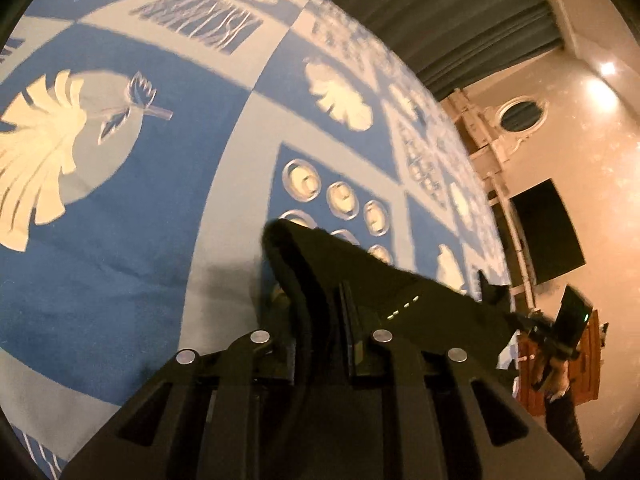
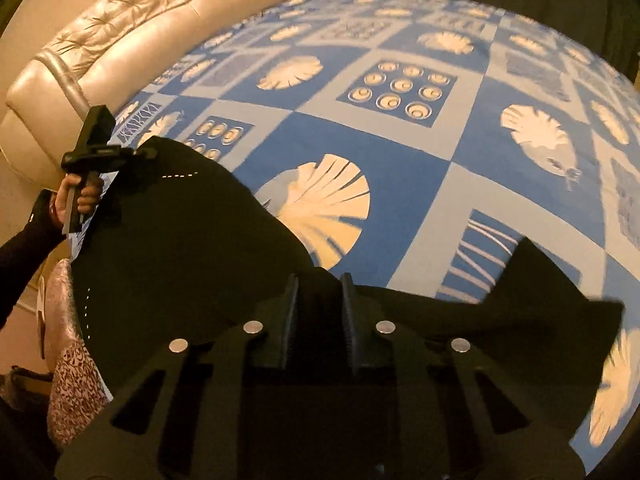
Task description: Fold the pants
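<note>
1. The pants (image 2: 188, 240), black, were seen spread over a blue patterned bedspread (image 2: 400, 152), with the near edge lifted off it.
2. The left gripper (image 1: 340, 304) was seen clamped on a raised fold of the pants (image 1: 344, 264); dark cloth was pinched between the narrowly set jaws and stood up above the fingers (image 1: 347, 322).
3. From the right wrist view, the left gripper (image 2: 150, 153) was seen at the far left corner of the pants, held by a hand (image 2: 76, 198) in a dark sleeve (image 2: 24, 248).
4. The right gripper (image 2: 319, 312) was seen closed on the near edge of the pants; black cloth filled the slim gap between the ribbed pads (image 2: 291, 312).
5. From the left wrist view, the right gripper (image 1: 516, 318) was seen at the far right end of the same cloth edge; its jaws could not be made out there.
6. A short dotted light stitch line (image 2: 180, 176) was noted on the pants near the left gripper.
7. A tufted cream headboard (image 2: 132, 28) was seen past the bedspread on the left; dark curtains (image 1: 460, 20) were seen behind the bed.
</note>
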{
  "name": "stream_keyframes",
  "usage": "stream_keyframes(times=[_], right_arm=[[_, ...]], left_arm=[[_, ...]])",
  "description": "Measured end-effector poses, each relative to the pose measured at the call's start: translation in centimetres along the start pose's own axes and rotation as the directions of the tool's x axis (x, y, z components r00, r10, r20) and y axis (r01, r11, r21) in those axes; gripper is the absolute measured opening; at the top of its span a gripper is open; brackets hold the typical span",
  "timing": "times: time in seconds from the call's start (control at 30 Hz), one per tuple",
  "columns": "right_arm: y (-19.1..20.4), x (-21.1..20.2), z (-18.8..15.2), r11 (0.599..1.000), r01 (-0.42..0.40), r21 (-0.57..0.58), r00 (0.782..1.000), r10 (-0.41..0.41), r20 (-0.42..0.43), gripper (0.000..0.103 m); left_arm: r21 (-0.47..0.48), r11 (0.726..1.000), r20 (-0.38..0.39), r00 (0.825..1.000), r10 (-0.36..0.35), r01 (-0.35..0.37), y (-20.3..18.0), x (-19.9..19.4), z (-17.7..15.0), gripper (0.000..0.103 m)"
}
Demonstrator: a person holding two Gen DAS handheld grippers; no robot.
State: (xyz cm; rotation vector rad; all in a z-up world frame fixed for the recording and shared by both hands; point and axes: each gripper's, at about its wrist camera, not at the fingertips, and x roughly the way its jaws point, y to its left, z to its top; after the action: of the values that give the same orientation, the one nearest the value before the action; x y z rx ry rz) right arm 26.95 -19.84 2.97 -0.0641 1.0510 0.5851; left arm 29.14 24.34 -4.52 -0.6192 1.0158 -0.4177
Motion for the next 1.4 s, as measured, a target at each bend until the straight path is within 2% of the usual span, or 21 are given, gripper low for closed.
stream_keyframes(times=[0.07, 0.13, 0.3, 0.43, 0.5, 0.53, 0.6, 0.63, 0.67, 0.7, 0.8, 0.83, 0.87, 0.9, 0.93, 1.07, 1.17, 1.27, 1.4], right_arm=[[1.1, -1.5, -1.3, 1.0, 0.009, 0.0, 0.999, -0.009, 0.043, 0.019], [2.9, -3.2, -3.0, 0.998, 0.058, -0.035, 0.995, -0.055, 0.088, 0.019], [5.7, -4.7, -6.6, 0.997, 0.072, -0.018, 0.986, -0.068, 0.15, 0.019], [7.0, -4.3, -9.4, 0.996, 0.085, -0.017, 0.988, -0.082, 0.132, 0.019], [7.1, -4.1, -10.3, 0.998, 0.066, 0.004, 0.99, -0.066, 0.128, 0.019], [7.0, -4.1, -10.6, 0.998, 0.058, 0.019, 0.99, -0.06, 0.129, 0.019], [6.7, -4.1, -10.9, 0.998, 0.045, 0.046, 0.989, -0.051, 0.137, 0.019], [6.5, -4.1, -10.8, 0.998, 0.037, 0.057, 0.989, -0.045, 0.144, 0.019], [6.5, -4.2, -10.9, 0.997, 0.033, 0.063, 0.988, -0.042, 0.148, 0.019], [6.4, -4.2, -10.9, 0.997, 0.025, 0.071, 0.988, -0.036, 0.153, 0.019], [6.3, -3.9, -10.9, 0.997, 0.019, 0.074, 0.988, -0.03, 0.151, 0.019], [6.3, -3.8, -10.8, 0.997, 0.016, 0.076, 0.989, -0.027, 0.148, 0.019], [6.2, -3.6, -10.8, 0.997, 0.012, 0.079, 0.989, -0.024, 0.145, 0.019], [6.1, -3.5, -10.9, 0.997, 0.011, 0.082, 0.989, -0.022, 0.143, 0.019], [6.2, -3.4, -11.0, 0.997, 0.011, 0.082, 0.99, -0.023, 0.143, 0.019], [6.1, -3.3, -11.2, 0.996, 0.011, 0.088, 0.989, -0.024, 0.147, 0.019], [6.4, -3.7, -11.4, 0.996, 0.025, 0.083, 0.987, -0.038, 0.156, 0.019], [7.1, -4.7, -11.9, 0.997, 0.044, 0.069, 0.983, -0.056, 0.177, 0.018], [8.7, -5.7, -13.9, 0.996, 0.071, 0.05, 0.98, -0.079, 0.181, 0.017]], left_arm=[[0.01, 0.999, 0.028, 0.999, -0.041, 0.04, -0.8, -1.2, -0.3, 0.017], [0.04, 0.997, 0.038, 0.997, -0.068, 0.067, -1.8, -2.2, -0.9, 0.017], [0.112, 0.99, -0.01, 0.997, -0.079, 0.08, -4.2, -2.8, -3.4, 0.017], [0.168, 0.986, -0.042, 0.999, 0.009, -0.002, -5.3, -1.8, -4.5, 0.017], [0.164, 0.985, -0.016, 0.998, 0.063, -0.06, -5.6, -1.6, -3.9, 0.017], [0.161, 0.984, -0.005, 0.997, 0.082, -0.081, -5.4, -1.4, -3.5, 0.02], [0.166, 0.977, 0.017, 0.991, 0.134, -0.135, -5.2, -1.0, -2.7, 0.036], [0.165, 0.97, 0.024, 0.984, 0.174, -0.175, -5.0, -0.6, -2.3, 0.055], [0.164, 0.966, 0.024, 0.98, 0.2, -0.201, -4.8, -0.2, -2.0, 0.062], [0.159, 0.965, 0.018, 0.978, 0.207, -0.207, -4.4, 0.2, -1.8, 0.066], [0.131, 0.973, -0.011, 0.982, 0.19, -0.187, -3.4, 1.3, -1.1, 0.066], [0.118, 0.979, -0.026, 0.985, 0.169, -0.165, -3.1, 1.7, -0.8, 0.06], [0.102, 0.984, -0.043, 0.988, 0.151, -0.145, -2.8, 2.0, -0.7, 0.032], [0.074, 0.989, -0.078, 0.988, 0.132, -0.126, -2.3, 2.7, -0.5, 0.015], [0.052, 0.991, -0.095, 0.987, 0.129, -0.125, -1.9, 3.0, -0.5, 0.008], [0.065, 0.993, -0.046, 0.994, 0.103, -0.1, -2.0, 2.0, -0.7, 0.007], [0.086, 0.996, 0.025, 1.0, 0.004, -0.006, -2.8, -0.7, -1.6, 0.007], [0.146, 0.987, 0.084, 0.993, -0.086, 0.073, -3.7, -4.3, -3.7, 0.007], [0.157, 0.98, 0.1, 0.985, -0.137, 0.121, -3.4, -7.6, -7.2, 0.007]])
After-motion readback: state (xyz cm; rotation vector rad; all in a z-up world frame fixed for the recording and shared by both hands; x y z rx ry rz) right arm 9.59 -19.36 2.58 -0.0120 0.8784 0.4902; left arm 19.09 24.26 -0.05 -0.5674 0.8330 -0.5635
